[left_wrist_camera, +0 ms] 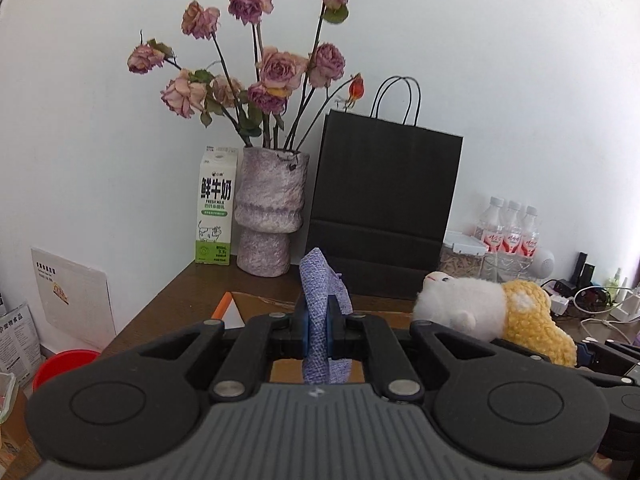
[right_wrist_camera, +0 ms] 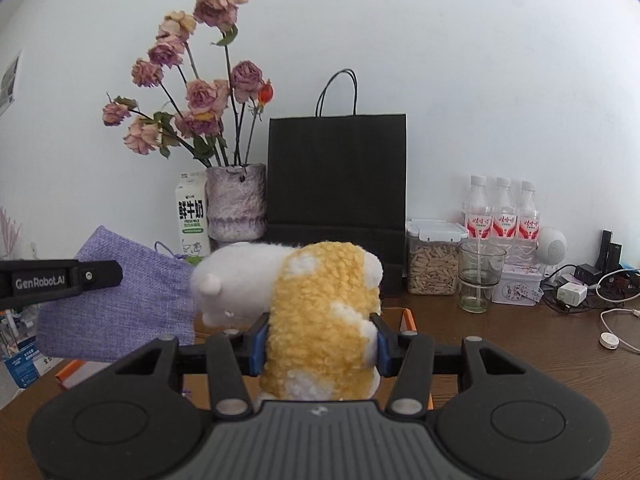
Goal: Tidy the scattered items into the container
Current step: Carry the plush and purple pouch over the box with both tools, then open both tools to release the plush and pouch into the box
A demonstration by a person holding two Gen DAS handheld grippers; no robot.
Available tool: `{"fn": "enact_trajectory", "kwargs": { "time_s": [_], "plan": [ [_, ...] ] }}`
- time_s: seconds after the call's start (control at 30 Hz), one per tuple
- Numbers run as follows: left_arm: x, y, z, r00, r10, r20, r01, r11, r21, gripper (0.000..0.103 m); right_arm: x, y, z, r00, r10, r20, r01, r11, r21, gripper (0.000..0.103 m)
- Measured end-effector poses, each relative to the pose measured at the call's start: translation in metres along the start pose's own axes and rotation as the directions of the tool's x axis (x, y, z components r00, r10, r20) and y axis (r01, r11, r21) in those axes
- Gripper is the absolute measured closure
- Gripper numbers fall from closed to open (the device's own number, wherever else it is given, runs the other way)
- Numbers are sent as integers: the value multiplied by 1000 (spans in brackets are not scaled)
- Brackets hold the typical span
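Note:
My left gripper (left_wrist_camera: 318, 320) is shut on a purple woven pouch (left_wrist_camera: 322, 292), which stands up between the blue pads. In the right wrist view the same pouch (right_wrist_camera: 132, 304) hangs at the left, with a left finger (right_wrist_camera: 60, 280) lying across it. My right gripper (right_wrist_camera: 320, 340) is shut on a white and yellow plush toy (right_wrist_camera: 320, 312); its white head points left, close to the pouch. The plush toy (left_wrist_camera: 480, 312) also shows at the right of the left wrist view. Below both grippers lies a brown box with orange edges (left_wrist_camera: 256, 304), mostly hidden; an orange edge (right_wrist_camera: 409, 320) shows in the right wrist view.
Along the wall stand a milk carton (left_wrist_camera: 214, 208), a vase of dried roses (left_wrist_camera: 268, 216), a black paper bag (left_wrist_camera: 380, 208) and three water bottles (right_wrist_camera: 502, 212). A seed jar (right_wrist_camera: 434, 260), a glass (right_wrist_camera: 478, 276), a tin and cables (right_wrist_camera: 608, 316) fill the right of the table.

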State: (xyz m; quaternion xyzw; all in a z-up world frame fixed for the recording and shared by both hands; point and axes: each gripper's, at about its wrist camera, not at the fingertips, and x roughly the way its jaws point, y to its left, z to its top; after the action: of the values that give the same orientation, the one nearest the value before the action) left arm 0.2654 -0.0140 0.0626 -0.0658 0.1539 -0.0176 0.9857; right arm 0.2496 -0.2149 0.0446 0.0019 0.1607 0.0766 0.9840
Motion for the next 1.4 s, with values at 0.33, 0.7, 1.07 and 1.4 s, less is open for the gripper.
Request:
{"fn": "enact_trajectory", "kwargs": {
  "time_s": [0.33, 0.7, 1.07, 1.4],
  "plan": [
    [50, -4, -30, 982, 65, -179, -44, 992, 119, 95, 42, 0, -25, 991, -5, -137, 3, 1000, -13, 55],
    [42, 0, -34, 984, 79, -159, -64, 993, 97, 6, 33, 5, -29, 992, 0, -124, -4, 999, -33, 10],
    [34, 1, -33, 983, 106, -149, -91, 990, 105, 0, 23, 4, -31, 994, 11, -113, -15, 999, -33, 1],
    [22, 0, -32, 982, 104, -159, -87, 990, 109, 0, 5, 8, -25, 995, 27, -98, -31, 999, -40, 1]
  ]
}}
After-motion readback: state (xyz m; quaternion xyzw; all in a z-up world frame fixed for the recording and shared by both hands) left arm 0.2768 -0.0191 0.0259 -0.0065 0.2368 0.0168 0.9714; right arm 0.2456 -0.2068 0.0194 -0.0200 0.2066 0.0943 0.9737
